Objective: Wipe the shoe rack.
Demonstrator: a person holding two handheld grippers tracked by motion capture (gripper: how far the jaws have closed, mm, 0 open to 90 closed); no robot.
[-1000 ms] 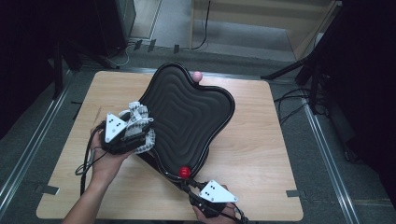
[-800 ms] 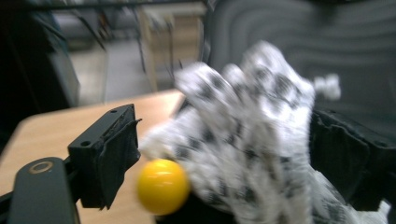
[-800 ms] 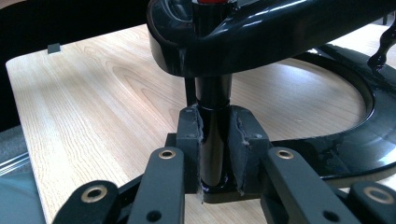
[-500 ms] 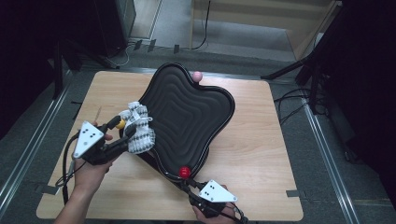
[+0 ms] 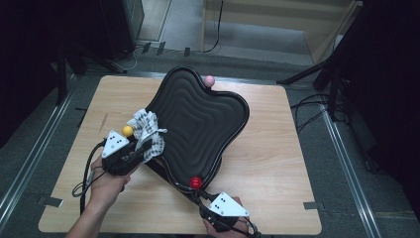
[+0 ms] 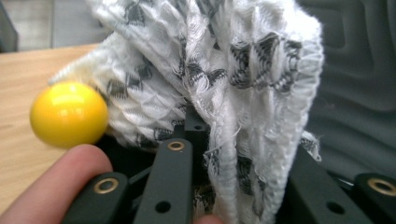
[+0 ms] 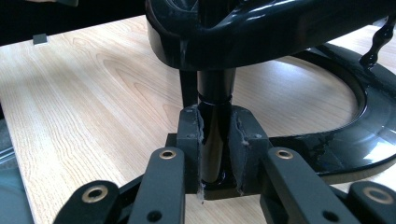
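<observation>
Fingers beside one yellow ball, one cloth.

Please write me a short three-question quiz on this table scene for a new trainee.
1. True or false: the right gripper is shut on the black post under the black ridged tray.
2. What does the left gripper hold? A) the yellow ball B) the white patterned cloth C) the tray's rim
3. What colour is the ball at the tray's far edge in the high view?

Key
1. True: its pads press the post from both sides.
2. B: the white patterned cloth hangs bunched between the jaws, which have just been closing; the yellow ball sits beside it.
3. Pink: the pink ball; the red ball is at the near edge.
</observation>
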